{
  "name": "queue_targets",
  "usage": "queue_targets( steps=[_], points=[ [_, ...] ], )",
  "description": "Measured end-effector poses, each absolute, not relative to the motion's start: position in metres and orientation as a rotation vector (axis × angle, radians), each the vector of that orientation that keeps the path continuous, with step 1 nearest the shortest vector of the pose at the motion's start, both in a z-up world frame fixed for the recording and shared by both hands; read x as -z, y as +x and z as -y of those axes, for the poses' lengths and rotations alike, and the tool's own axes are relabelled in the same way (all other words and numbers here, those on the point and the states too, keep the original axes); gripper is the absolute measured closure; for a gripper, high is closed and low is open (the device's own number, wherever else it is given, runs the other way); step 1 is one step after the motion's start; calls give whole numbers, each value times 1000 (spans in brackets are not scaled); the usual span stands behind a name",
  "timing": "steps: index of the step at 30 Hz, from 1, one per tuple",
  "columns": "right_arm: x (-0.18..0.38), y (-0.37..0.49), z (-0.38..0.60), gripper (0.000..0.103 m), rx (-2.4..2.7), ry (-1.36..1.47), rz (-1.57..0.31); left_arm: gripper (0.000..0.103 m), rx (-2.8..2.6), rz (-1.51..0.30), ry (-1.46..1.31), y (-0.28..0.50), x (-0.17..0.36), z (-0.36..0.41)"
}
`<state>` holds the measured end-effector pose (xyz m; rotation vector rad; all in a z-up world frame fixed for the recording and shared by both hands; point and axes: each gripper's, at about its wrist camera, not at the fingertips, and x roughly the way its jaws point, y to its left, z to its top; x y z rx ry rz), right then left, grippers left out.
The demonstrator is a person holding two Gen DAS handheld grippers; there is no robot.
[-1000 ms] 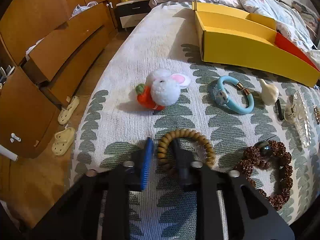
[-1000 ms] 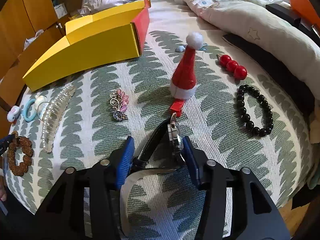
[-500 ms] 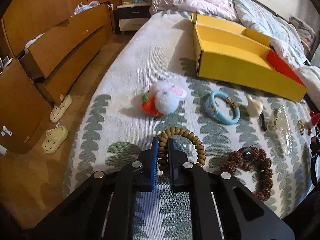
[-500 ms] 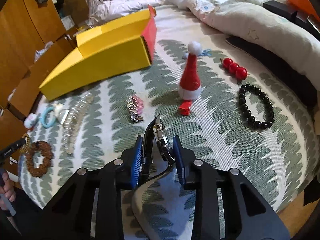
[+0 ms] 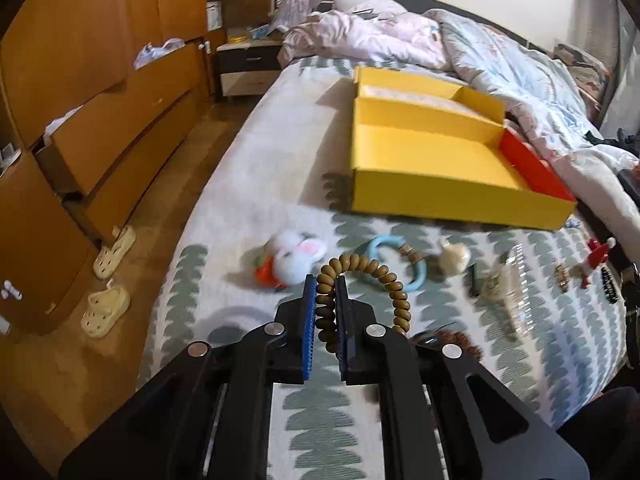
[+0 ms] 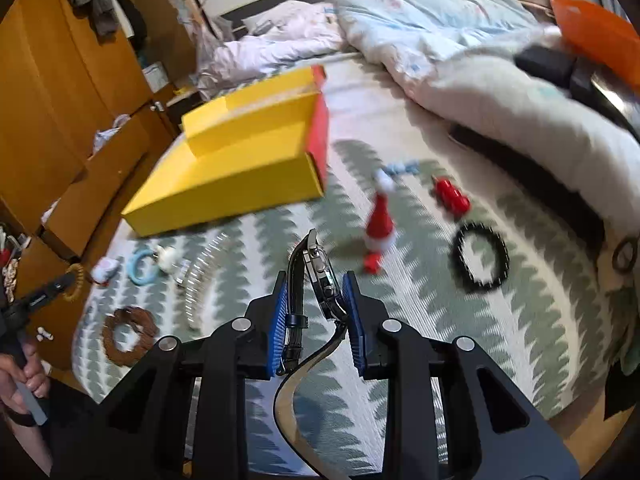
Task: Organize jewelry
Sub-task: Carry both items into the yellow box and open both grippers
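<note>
Container: an open yellow cardboard box with a red end wall (image 5: 432,160) lies on the bed's white cover with a green leaf print (image 5: 248,184). It has divided compartments; the large near compartment and the narrow far ones look empty from the left wrist view. No readable writing or brand shows anywhere.

Left tongs (image 5: 323,304): together, clamped on a tan spiral coil hair tie (image 5: 372,276), which is lifted clear of the cover and arcs to the right of the blue pads.

Right tongs (image 6: 316,304): closing on a black-strapped wristwatch with a metal case (image 6: 324,280); the pads press it, case against the right pad, strap loop against the left, strap tail hanging below.

On the cover, near the box: a white plush bunny with a carrot (image 5: 292,260), a light blue bangle (image 5: 400,264), a clear comb clip (image 5: 508,292), a small red Santa hat clip (image 6: 380,224), three red beads (image 6: 452,198), a black bead bracelet (image 6: 480,258), and a brown seed bracelet (image 6: 128,334).
</note>
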<state>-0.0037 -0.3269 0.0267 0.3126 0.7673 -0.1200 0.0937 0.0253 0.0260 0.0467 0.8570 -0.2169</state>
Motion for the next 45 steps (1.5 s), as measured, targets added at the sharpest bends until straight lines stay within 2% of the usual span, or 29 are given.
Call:
queue_targets(
  steps=[10,17,22,32,40,45],
  points=[
    [-100,95,294,76,-43,263,-671,94,315,-810,69,150,-86,36],
    [-121,204,285,76,-69,259,-719,94,334,-859,72,223,-87,83],
    [-99,256,293,76,-54,279,-786,93,316,-939,81,273,-56,106],
    [-7,336,322,75,32,303,-995,93,287,-1103,78,338,10,120],
    [22,366,331,75,65,280,-1079,93,312,-1187,66,362,32,132],
    [36,375,334,67,73,280,-1111,92,305,-1197,54,364,31,130]
  ],
)
